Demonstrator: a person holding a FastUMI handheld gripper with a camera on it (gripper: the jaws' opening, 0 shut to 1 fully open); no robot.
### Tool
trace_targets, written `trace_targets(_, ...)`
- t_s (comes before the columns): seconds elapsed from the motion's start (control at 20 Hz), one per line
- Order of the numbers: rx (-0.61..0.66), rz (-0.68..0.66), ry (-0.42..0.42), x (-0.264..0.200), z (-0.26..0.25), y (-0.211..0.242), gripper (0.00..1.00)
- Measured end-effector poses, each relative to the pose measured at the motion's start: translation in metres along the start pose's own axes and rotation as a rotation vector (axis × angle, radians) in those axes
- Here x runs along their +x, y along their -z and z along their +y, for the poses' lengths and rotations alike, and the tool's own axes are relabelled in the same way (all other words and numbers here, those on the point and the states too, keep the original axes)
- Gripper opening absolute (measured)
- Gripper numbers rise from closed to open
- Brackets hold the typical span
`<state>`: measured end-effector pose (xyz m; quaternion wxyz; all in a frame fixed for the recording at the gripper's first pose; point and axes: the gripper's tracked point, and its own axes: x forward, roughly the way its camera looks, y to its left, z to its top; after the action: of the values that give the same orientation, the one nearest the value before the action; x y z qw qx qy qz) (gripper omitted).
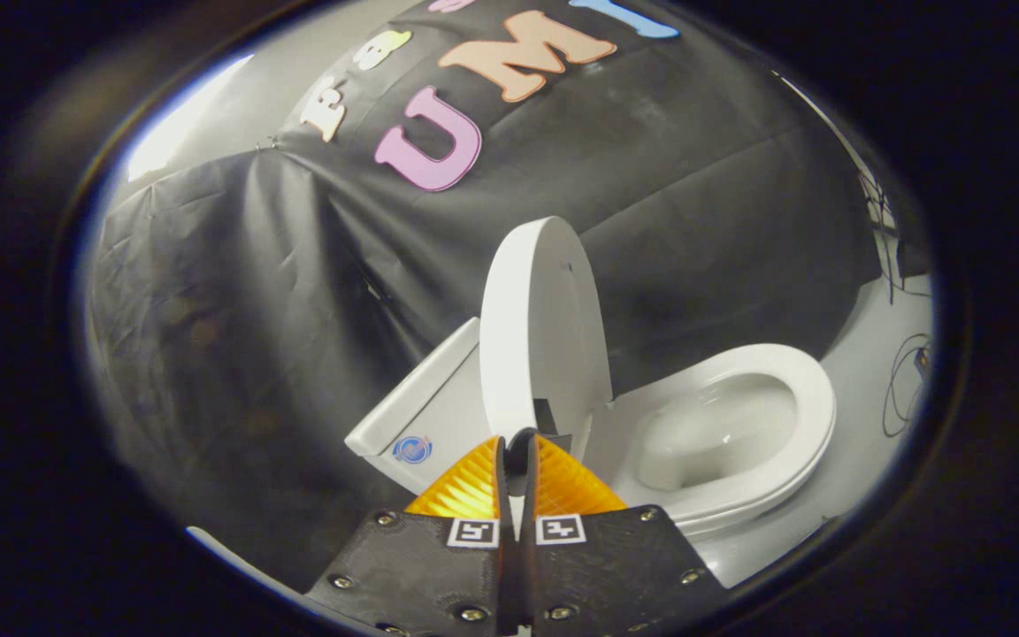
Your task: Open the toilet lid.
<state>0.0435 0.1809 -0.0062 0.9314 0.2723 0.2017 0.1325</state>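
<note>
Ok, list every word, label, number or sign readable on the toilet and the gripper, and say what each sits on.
Round sticker on the front of the toilet tank: too small and blurred to read.
Two square markers on the gripper, one behind each finger: black-and-white patterns, no letters or numbers.
Toilet lid, standing upright, and seat: no text visible.
The gripper's fingers are shut together, with the lid's lower edge just ahead of them.

place: staged recording booth, not a real bathroom | evidence: black cloth wall (235, 292) draped in folds behind a white toilet (722, 433) | floor: pale floor (863, 389) with loose cables (903, 389) beside the bowl
</note>
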Motion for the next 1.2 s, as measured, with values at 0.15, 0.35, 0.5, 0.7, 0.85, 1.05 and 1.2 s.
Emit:
trace_targets(0.15, -0.012, -0.009, 0.016, 0.001, 0.006, -0.001, 0.01)
trace_targets(0.35, -0.108, -0.022, 0.063, 0.006, 0.02, 0.003, 0.01)
trace_targets(0.5, -0.161, -0.029, 0.084, 0.014, 0.035, 0.001, 0.01)
trace_targets(0.7, -0.237, -0.036, 0.138, 0.017, 0.05, 0.005, 0.01)
trace_targets(0.85, -0.306, -0.043, 0.167, 0.019, 0.059, 0.008, 0.01)
trace_targets(1.05, -0.372, -0.057, 0.209, 0.026, 0.07, 0.007, 0.01)
trace_targets(1.2, -0.463, -0.07, 0.244, 0.033, 0.081, 0.014, 0.01)
